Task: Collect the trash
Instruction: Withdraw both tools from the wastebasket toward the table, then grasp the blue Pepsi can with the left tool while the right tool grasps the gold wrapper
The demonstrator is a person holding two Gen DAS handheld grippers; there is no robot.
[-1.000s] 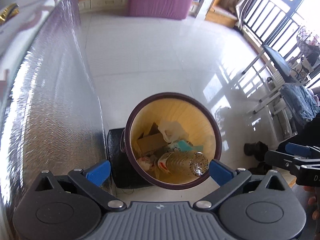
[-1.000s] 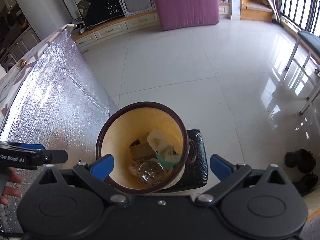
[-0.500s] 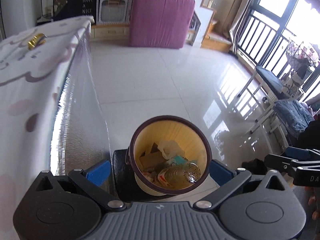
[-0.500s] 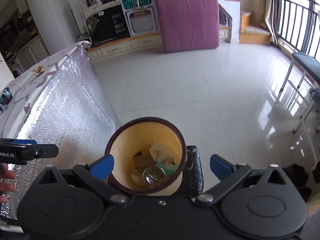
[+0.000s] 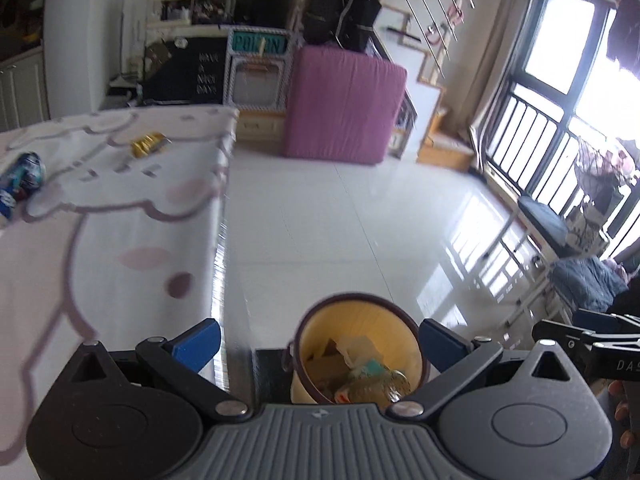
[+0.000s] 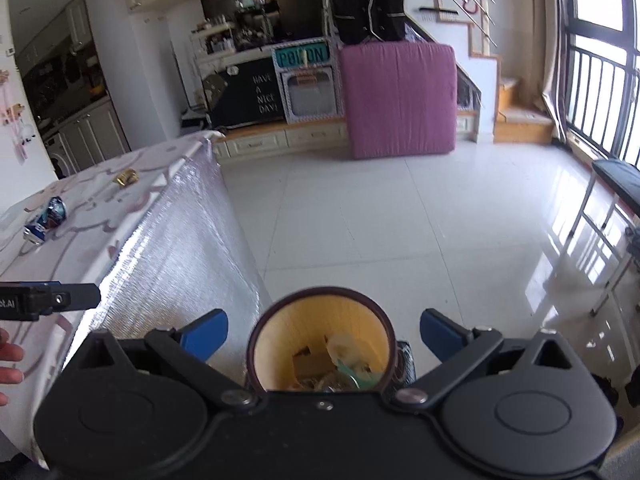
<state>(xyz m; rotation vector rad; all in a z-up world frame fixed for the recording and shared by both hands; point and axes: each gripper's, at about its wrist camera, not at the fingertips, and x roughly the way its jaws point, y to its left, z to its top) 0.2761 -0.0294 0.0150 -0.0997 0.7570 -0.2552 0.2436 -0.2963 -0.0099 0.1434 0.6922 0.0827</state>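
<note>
Two grippers, fingers spread and empty, above the bin (image 5: 362, 350): best reach next for the crushed can (image 5: 20, 178) on the tabletop (image 5: 120, 216).

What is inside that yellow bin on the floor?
The bin holds cardboard, crumpled plastic and a clear bottle. Anything beneath that pile is hidden.

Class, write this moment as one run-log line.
left gripper: open, empty | right gripper: open, empty | bin: holds trash | table: crushed can, gold wrapper

One trash bin (image 5: 362, 312), one crushed can (image 5: 20, 180), one gold wrapper (image 5: 147, 144), one table (image 5: 100, 240), two grippers (image 5: 318, 344) (image 6: 322, 336)
</note>
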